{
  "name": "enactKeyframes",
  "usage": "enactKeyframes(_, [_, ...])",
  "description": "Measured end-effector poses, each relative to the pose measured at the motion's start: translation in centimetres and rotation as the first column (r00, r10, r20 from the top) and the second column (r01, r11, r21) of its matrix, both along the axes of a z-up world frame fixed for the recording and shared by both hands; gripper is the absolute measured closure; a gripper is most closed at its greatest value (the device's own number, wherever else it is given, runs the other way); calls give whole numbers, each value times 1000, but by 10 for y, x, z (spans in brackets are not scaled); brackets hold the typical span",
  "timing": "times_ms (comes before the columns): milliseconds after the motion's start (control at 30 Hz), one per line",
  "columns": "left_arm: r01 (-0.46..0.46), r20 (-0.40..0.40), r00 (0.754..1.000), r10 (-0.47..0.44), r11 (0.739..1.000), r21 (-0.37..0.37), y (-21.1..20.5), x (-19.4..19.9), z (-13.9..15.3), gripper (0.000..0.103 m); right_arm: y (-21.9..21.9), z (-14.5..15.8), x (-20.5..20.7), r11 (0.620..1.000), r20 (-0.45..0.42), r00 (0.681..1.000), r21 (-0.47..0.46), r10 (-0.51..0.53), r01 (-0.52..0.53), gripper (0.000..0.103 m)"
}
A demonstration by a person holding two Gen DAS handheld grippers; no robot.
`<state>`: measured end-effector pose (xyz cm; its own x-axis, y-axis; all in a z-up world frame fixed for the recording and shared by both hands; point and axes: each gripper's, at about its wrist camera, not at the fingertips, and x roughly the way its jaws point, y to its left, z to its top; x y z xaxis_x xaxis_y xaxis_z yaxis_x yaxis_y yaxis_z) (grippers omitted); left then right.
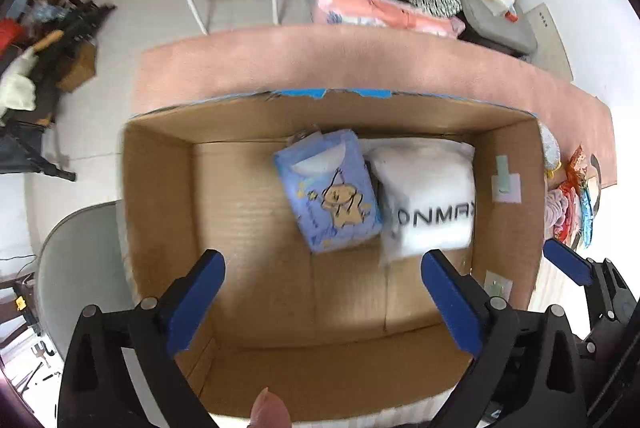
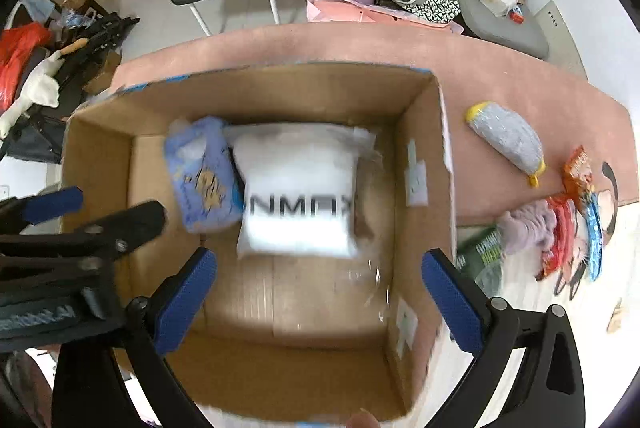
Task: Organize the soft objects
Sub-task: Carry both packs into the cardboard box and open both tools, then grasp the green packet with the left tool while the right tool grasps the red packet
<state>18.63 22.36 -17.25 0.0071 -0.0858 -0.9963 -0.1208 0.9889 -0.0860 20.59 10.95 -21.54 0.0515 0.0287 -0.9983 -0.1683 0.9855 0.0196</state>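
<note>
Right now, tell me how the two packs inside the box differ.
The blue pack is printed with a cartoon animal; the white pack bears only black lettering. The blue pack is smaller and lies skewed; the white pack is larger and lies squarer to the walls. Both lie side by side in the cardboard box.

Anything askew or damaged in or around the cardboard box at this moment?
Two things. The blue cartoon-print soft pack lies rotated at an angle inside the brown cardboard box, not squared with the white printed pillow beside it. The blue tape along the box's far rim looks torn and ragged.
</note>
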Motion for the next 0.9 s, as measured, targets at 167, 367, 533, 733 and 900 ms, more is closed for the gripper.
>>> enactKeyframes(167, [-31, 73, 997, 29, 999, 27, -1, -36, 18, 2, -14, 27, -38, 1000, 56, 998, 10, -13, 12, 0])
enactKeyframes(367, [-56, 154, 987, 44, 996, 75, -7, -73, 45, 2, -22, 61, -85, 1000, 110, 994, 16, -1, 0, 0])
enactKeyframes(533, [-77, 218, 974, 62, 995, 64, -4, -102, 78, 2, -28, 102, -119, 999, 178, 984, 41, 3, -11, 0])
enactKeyframes(733, [-104, 273, 958, 86, 993, 53, -1, -134, 106, 0, -36, 135, -149, 995, 225, 974, 96, -21, -1, 0])
enactKeyframes(900, [-146, 307, 944, 118, 987, 71, 1, -148, 120, 0, -41, 149, -160, 991, 234, 972, 135, -16, -16, 0])
